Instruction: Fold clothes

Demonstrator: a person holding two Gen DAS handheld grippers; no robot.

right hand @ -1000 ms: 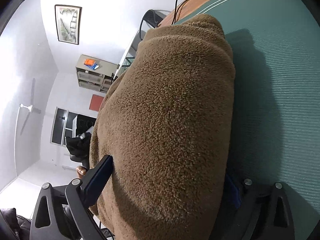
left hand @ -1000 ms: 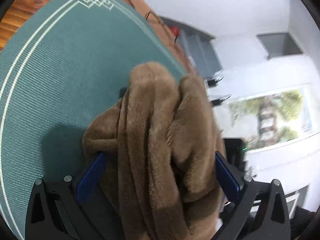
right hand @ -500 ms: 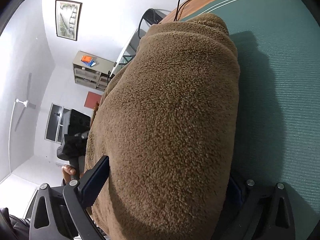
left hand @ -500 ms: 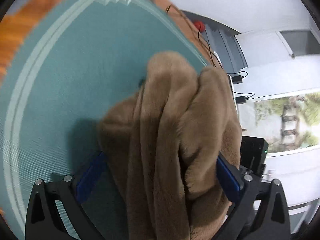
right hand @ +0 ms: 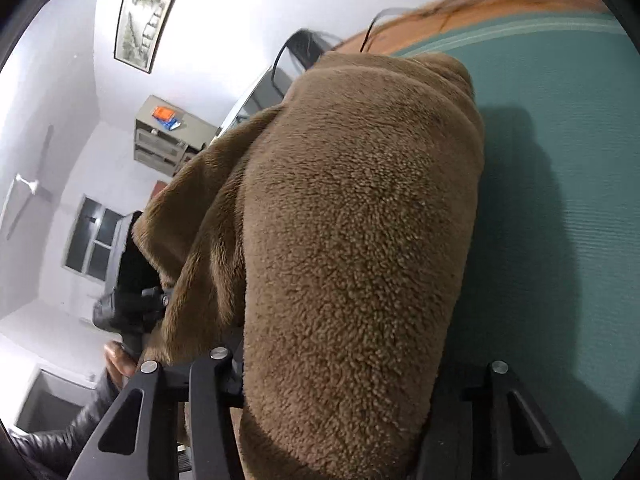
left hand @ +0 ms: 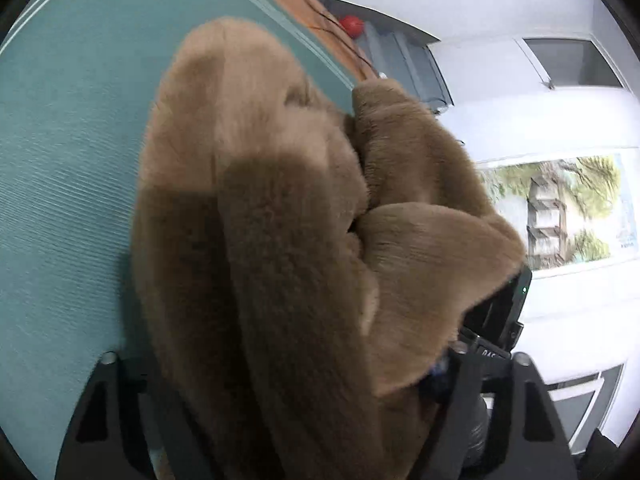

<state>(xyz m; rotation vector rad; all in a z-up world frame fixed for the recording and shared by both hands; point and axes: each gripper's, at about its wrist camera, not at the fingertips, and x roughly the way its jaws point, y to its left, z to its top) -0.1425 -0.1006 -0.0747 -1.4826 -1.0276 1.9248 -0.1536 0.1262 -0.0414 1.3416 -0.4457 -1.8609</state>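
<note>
A brown fleece garment (left hand: 280, 200) hangs bunched over a teal mat (left hand: 60, 160). My left gripper (left hand: 304, 380) has its jaws closing, with the thick bundle filling the gap and hiding both pads. In the right wrist view the same garment (right hand: 360, 200) bulges out between the jaws of my right gripper (right hand: 352, 368), which are also closing on it. A looser flap droops to the left toward the other gripper's black body (right hand: 132, 304), held by a hand (right hand: 118, 362). The mat (right hand: 560, 200) lies to the right, with the cloth's shadow on it.
The mat lies on a wooden table (right hand: 460, 12) with dark cables (left hand: 320, 12) along its far edge. A red object (left hand: 350, 24) sits beyond the table. A grey shelf unit (right hand: 168, 136) and a framed picture (right hand: 142, 26) are on the white walls.
Both pairs of jaws have narrowed onto the garment, whose cloth now covers the blue pads. The bundle has come up off the mat and fills more of both views.
</note>
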